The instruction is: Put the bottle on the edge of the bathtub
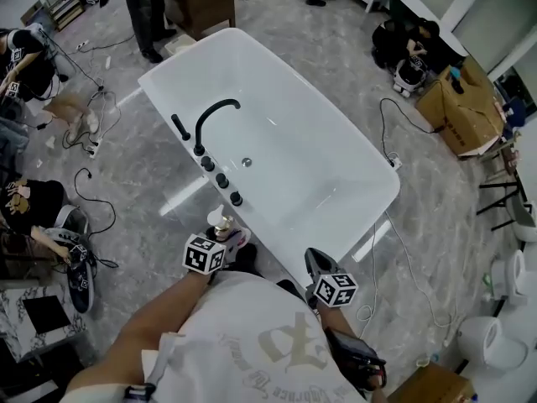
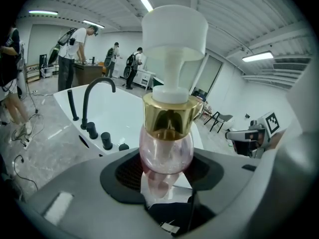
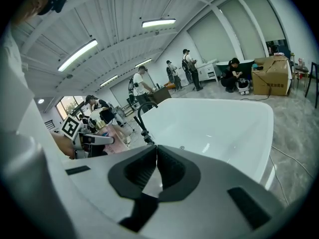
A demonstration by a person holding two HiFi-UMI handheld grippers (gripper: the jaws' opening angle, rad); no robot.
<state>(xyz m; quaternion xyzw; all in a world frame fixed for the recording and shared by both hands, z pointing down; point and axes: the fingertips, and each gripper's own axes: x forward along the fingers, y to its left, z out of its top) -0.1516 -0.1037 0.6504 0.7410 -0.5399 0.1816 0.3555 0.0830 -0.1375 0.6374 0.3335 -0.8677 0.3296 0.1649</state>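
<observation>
My bottle [image 2: 166, 151] is clear pink with a gold collar and white pump top. The bathtub [image 1: 336, 175] is white, its faucet [image 1: 215, 111] black, the floor [image 1: 436, 225] grey-veined marble. My fingers [image 2: 75, 183] are grey with black pads [image 2: 124, 176].

**Person wearing a white printed T-shirt, with two grey hand-held grippers**

The person is wearing a short-sleeved white T-shirt [image 1: 210, 342], which is showing a pale grey emblem [image 1: 285, 347] with a curved line of lettering under it. A black item with a touch of red [image 1: 357, 363] is sitting by the right forearm; what it is cannot be told. The left hand-held gripper [image 1: 228, 238] and the right hand-held gripper [image 1: 317, 263] are each carrying a white cube printed with black square markers, the left cube [image 1: 204, 254] and the right cube [image 1: 336, 290]. In the right gripper view a smooth grey shell [image 3: 224, 203] is framing black ribbed pads [image 3: 134, 171].
</observation>
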